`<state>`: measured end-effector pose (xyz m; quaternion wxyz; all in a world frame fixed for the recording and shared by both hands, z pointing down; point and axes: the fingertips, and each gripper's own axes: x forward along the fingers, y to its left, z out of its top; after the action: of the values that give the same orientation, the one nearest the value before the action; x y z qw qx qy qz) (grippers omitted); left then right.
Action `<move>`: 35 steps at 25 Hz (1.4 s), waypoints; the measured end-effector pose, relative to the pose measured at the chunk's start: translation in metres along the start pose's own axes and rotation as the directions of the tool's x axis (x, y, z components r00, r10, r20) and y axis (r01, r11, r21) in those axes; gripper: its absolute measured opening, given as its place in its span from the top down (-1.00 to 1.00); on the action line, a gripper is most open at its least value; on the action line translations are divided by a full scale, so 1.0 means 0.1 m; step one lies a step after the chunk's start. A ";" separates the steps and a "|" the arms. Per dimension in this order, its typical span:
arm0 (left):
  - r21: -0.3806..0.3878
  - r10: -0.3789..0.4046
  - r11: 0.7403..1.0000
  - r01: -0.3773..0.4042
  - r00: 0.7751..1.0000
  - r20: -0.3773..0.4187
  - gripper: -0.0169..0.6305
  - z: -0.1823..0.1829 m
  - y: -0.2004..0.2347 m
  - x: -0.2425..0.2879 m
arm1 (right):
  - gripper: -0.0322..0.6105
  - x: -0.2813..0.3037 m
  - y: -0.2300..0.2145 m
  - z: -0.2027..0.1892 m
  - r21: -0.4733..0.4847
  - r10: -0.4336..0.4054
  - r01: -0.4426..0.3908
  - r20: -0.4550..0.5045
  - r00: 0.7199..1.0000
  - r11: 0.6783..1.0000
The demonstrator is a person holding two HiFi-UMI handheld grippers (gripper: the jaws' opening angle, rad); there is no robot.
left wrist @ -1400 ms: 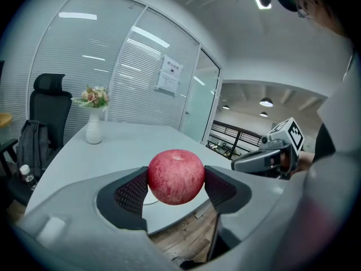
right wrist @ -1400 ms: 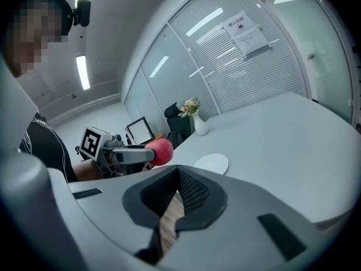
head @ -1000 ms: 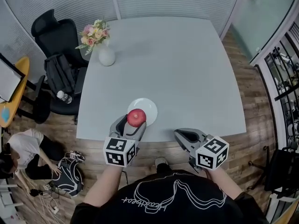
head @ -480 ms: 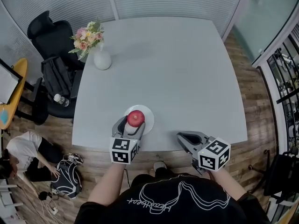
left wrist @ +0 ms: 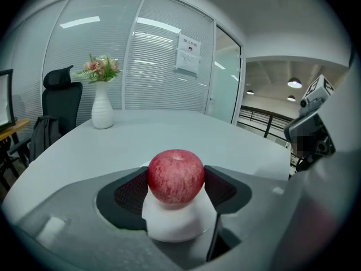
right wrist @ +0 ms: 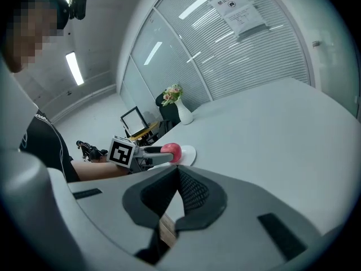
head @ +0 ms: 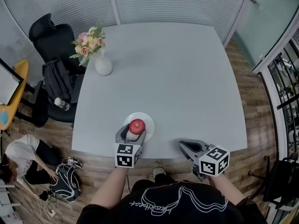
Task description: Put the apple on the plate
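A red apple (head: 137, 125) rests on the middle of a small white plate (head: 147, 120) near the front edge of the grey table (head: 187, 78). My left gripper (head: 134, 130) reaches in from the front, shut on the apple, with a dark pad against each side. The left gripper view shows the apple (left wrist: 176, 176) between the pads above the plate (left wrist: 175, 227). My right gripper (head: 185, 146) hovers at the table's front edge, to the right of the plate, shut with nothing in it. In the right gripper view its pads meet at the tips, with the apple (right wrist: 171, 149) far off to the left.
A white vase of flowers (head: 103, 65) stands at the table's far left. A black office chair (head: 51, 36) is beside the table's left side. A person (head: 18, 153) sits on the wooden floor at the left, next to a backpack (head: 65, 181).
The apple in my left gripper has come from the plate's near-left rim to over its middle. The right gripper has kept its place at the table's front edge.
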<state>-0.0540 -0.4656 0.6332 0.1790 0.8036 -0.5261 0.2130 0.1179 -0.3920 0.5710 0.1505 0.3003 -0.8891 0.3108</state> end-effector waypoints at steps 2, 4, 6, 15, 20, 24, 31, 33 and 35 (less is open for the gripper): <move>-0.002 0.006 1.000 -0.006 1.000 0.003 -0.01 -0.02 0.02 0.02 | 0.88 0.00 -0.05 -0.01 0.021 -0.001 0.001 0.007 1.000 1.000; 0.001 0.003 1.000 -0.003 1.000 -0.005 -0.01 -0.06 0.03 0.03 | 0.88 0.01 -0.05 -0.02 0.029 0.007 -0.008 0.008 1.000 1.000; 0.012 0.005 1.000 -0.005 1.000 -0.017 -0.01 -0.10 0.04 0.04 | 0.88 0.03 -0.05 -0.06 0.029 0.017 -0.017 0.000 1.000 0.999; 0.022 -0.007 1.000 0.007 1.000 -0.010 -0.01 -0.14 0.02 0.08 | 0.88 0.11 -0.04 -0.11 0.041 0.040 -0.040 -0.010 0.999 0.998; -0.015 -0.017 1.000 0.017 1.000 0.015 -0.05 -0.11 0.05 0.00 | 0.88 0.13 0.08 -0.08 0.021 0.078 -0.078 0.005 0.997 0.997; -0.011 -0.036 0.999 0.036 0.999 0.037 -0.08 -0.03 0.05 -0.13 | 0.88 0.05 0.20 0.13 0.021 0.119 -0.123 0.118 0.986 0.992; -0.058 -0.081 0.995 0.084 0.995 0.061 -0.07 0.29 0.02 -0.76 | 0.88 -0.07 0.52 0.45 0.020 0.185 -0.194 0.218 0.958 0.981; -0.094 -0.122 0.987 0.130 0.989 0.086 -0.07 0.44 -0.08 -1.02 | 0.88 -0.10 0.69 0.52 0.010 0.194 -0.202 0.222 0.956 0.979; -0.127 -0.178 0.973 0.194 0.975 0.131 -0.07 0.63 -0.21 -1.29 | 0.88 -0.14 0.87 0.60 -0.014 0.197 -0.198 0.217 0.956 0.980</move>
<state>-0.0704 -0.3906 0.5102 0.2221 0.8462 -0.4718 0.1097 0.0694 -0.3697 0.4790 0.0194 0.2428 -0.9246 0.2930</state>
